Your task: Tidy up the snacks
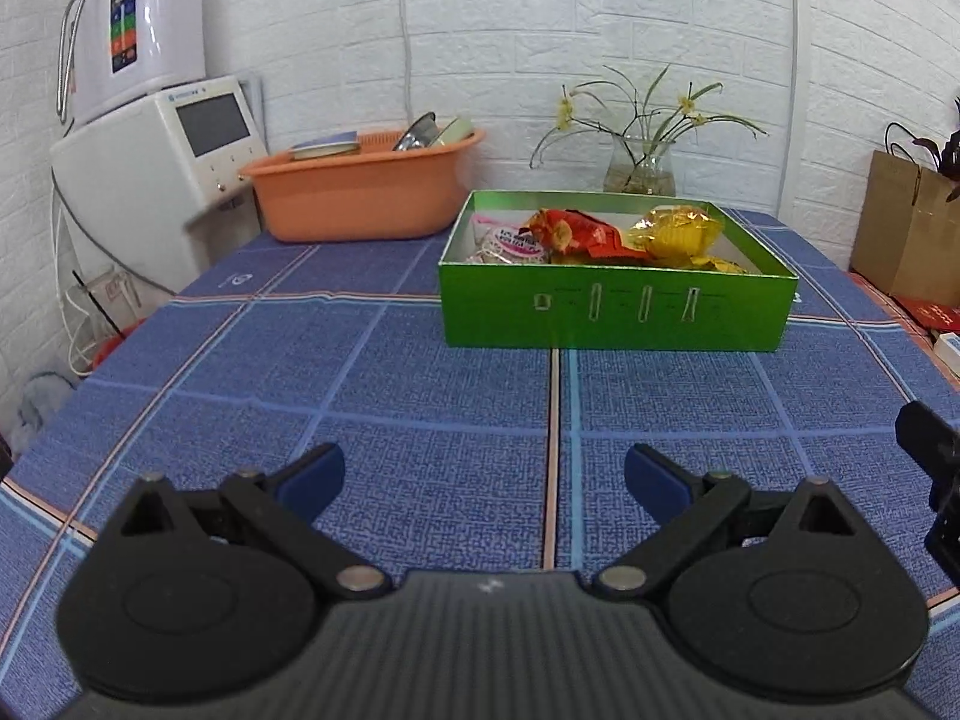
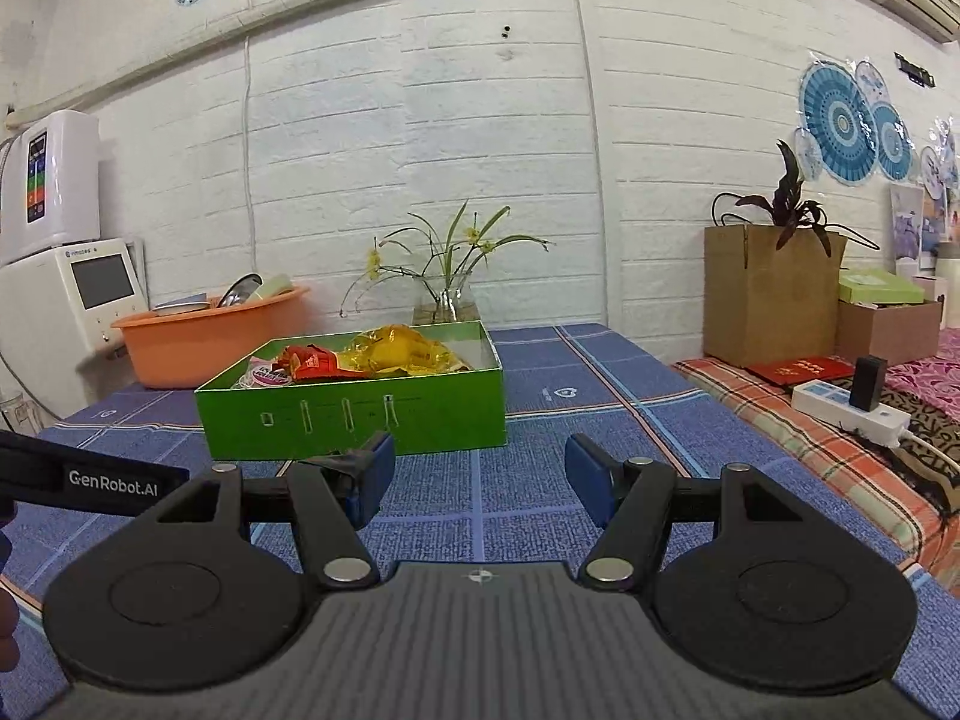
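We held both grippers low over the near part of the table (image 1: 420, 396), which was covered in a blue checked cloth. The left gripper (image 1: 483, 477) had its jaws spread wide with nothing between them, and the right gripper (image 2: 480, 471) was likewise spread and empty. The green box (image 1: 612, 309) stood toward the far edge of the table, well apart from both grippers. Inside it lay a red snack packet (image 1: 585, 231) in the middle, yellow wrapped snacks (image 1: 678, 234) toward its right side, and a round pink-and-white packet (image 1: 516, 243) toward its left side. An orange basin (image 1: 354, 198) holding dishes sat at the table's far left corner, and a glass vase of flowers (image 1: 641, 171) stood at the far edge behind the box.
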A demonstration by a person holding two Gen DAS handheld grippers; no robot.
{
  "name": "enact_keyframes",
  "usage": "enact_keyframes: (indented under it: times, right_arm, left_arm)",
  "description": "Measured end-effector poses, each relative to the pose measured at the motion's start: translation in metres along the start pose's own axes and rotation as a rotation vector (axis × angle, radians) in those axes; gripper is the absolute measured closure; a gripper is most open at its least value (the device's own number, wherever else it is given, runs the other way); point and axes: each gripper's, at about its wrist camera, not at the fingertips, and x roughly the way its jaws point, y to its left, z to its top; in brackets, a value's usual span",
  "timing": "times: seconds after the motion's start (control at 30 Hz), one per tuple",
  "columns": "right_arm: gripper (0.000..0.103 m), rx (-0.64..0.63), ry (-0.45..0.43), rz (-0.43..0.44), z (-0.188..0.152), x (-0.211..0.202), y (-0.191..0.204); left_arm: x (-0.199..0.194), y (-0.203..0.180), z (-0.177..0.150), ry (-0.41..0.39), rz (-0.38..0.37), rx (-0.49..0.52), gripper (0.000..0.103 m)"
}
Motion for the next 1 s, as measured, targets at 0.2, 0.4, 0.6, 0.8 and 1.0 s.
enact_keyframes:
  times: [0.2,0.4,0.6,0.8,1.0]
  right_arm:
    - [0.000,-0.019,0.020,-0.014,-0.007,0.003,0.004]
    - [0.000,-0.041,-0.002,-0.020,-0.007,0.000,0.008]
    - [0.000,-0.058,-0.006,-0.027,-0.009,0.000,0.011]
    - [0.000,-0.068,0.001,-0.024,-0.009,0.001,0.013]
    - [0.000,-0.066,0.005,-0.024,-0.010,0.001,0.015]
  left_arm:
    - [-0.004,-0.004,-0.003,-0.031,-0.012,0.022,0.006]
    - [-0.005,-0.005,-0.004,-0.036,-0.034,0.025,0.006]
    - [-0.010,-0.007,-0.005,-0.065,-0.044,0.036,0.006]
    - [-0.014,-0.008,-0.006,-0.078,-0.055,0.039,0.006]
    - [-0.017,-0.008,-0.006,-0.080,-0.066,0.036,0.006]
